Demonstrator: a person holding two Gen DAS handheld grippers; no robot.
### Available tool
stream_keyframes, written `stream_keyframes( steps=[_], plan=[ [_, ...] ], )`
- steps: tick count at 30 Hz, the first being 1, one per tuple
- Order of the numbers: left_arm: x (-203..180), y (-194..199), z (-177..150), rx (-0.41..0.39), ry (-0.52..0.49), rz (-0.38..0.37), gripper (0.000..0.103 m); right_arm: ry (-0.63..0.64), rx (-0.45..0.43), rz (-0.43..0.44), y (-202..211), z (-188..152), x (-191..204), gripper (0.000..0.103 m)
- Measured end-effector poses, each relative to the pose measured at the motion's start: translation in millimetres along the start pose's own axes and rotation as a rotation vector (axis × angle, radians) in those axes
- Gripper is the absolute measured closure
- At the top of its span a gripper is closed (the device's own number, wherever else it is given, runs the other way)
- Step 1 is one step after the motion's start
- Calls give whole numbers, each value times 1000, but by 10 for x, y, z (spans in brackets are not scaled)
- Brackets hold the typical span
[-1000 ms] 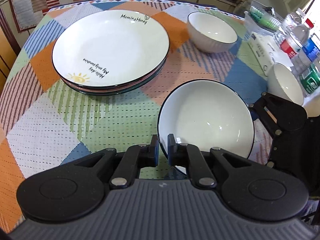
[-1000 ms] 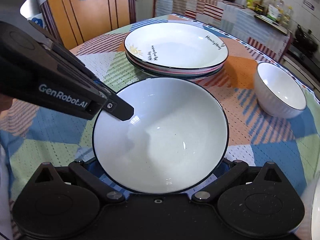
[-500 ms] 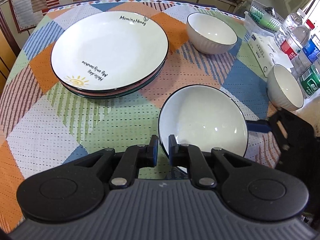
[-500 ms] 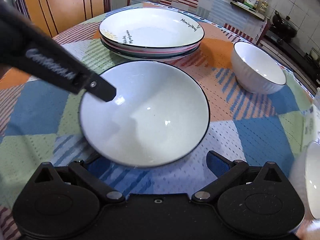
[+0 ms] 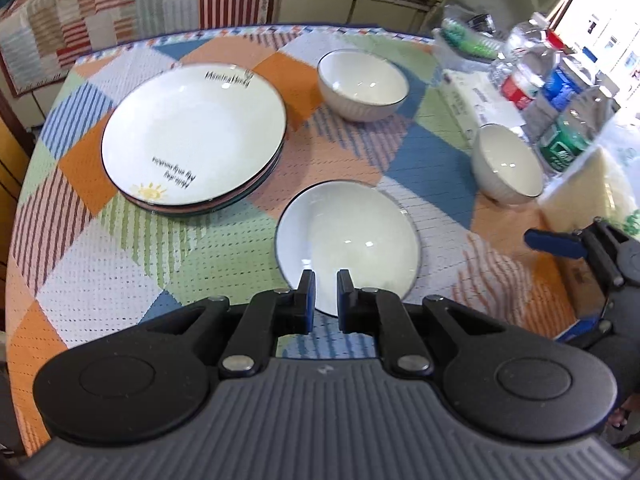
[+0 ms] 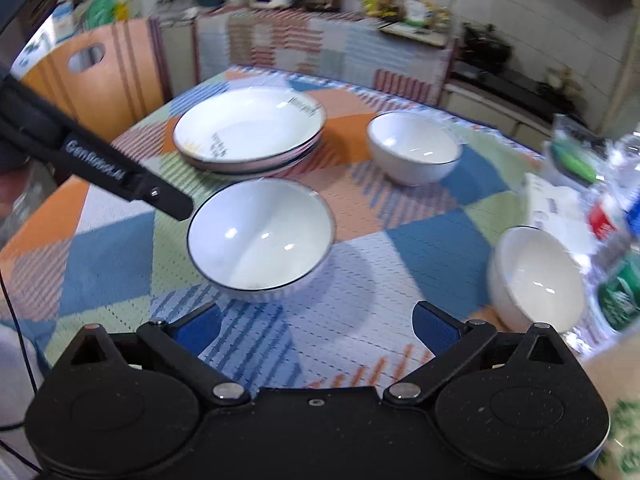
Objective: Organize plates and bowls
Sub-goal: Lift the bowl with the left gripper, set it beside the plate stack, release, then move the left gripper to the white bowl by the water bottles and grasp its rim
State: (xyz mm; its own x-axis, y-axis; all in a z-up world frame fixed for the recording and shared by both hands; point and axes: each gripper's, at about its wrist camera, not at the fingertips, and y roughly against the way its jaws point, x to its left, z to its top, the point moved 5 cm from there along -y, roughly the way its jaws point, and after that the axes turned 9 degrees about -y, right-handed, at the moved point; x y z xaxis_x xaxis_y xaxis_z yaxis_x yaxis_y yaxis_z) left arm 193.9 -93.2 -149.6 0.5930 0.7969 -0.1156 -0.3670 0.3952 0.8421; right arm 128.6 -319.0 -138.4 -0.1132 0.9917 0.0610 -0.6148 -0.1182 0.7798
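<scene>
My left gripper (image 5: 322, 294) is shut on the near rim of a white bowl with a dark rim (image 5: 347, 240) and holds it above the table; the same bowl (image 6: 260, 236) hangs in the air in the right wrist view, the left gripper's finger (image 6: 160, 196) at its left rim. My right gripper (image 6: 316, 330) is open and empty, behind the bowl; it shows at the right edge of the left wrist view (image 5: 560, 242). A stack of plates (image 5: 194, 136) (image 6: 250, 134) lies far left. Two white bowls stand on the cloth, one far (image 5: 362, 84) (image 6: 414, 146) and one right (image 5: 506, 164) (image 6: 536, 278).
The round table carries a patchwork cloth (image 5: 120, 248). Water bottles (image 5: 560, 92), a white box (image 5: 476, 100) and a plastic bag crowd its right side. A wooden chair (image 6: 100, 68) stands beyond the table's left edge, a kitchen counter behind.
The right gripper has let go of the bowl and drawn back to the right. The left gripper has lifted the bowl off the cloth; both views have pulled up and back.
</scene>
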Motion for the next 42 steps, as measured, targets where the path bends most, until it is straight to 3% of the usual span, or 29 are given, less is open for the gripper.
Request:
stream_keyframes(
  steps=[7,15,19,23,26,31,35,42],
  plan=[
    [-252,227,60,-19,-30,-34,93,-142,-133,-64,346,54,-263,0],
    [-475,328,297,-4,-44,-100,89,-163,-170,-126,454,72,-383,0],
    [-604,307,510,-6,-84,-114,79,-191,-190,-170,448,84,-502,0],
    [-734,213,726,-21,-105,-133,60,-313,-211,-190,352,63,-733,0],
    [-837,76,828,-20,-139,-145,51,-446,-200,-202,183,13,-945,0],
    [-948,-287,942,-14,-153,-152,46,-557,-210,-249,-53,38,-1116,1],
    [-1012,-630,1043,-9,-138,-175,44,-510,-199,-326,-280,-7,-1134,1],
    [-1296,-1255,1263,19,-117,-244,44,-462,-199,-388,-589,-23,-1172,0]
  ],
)
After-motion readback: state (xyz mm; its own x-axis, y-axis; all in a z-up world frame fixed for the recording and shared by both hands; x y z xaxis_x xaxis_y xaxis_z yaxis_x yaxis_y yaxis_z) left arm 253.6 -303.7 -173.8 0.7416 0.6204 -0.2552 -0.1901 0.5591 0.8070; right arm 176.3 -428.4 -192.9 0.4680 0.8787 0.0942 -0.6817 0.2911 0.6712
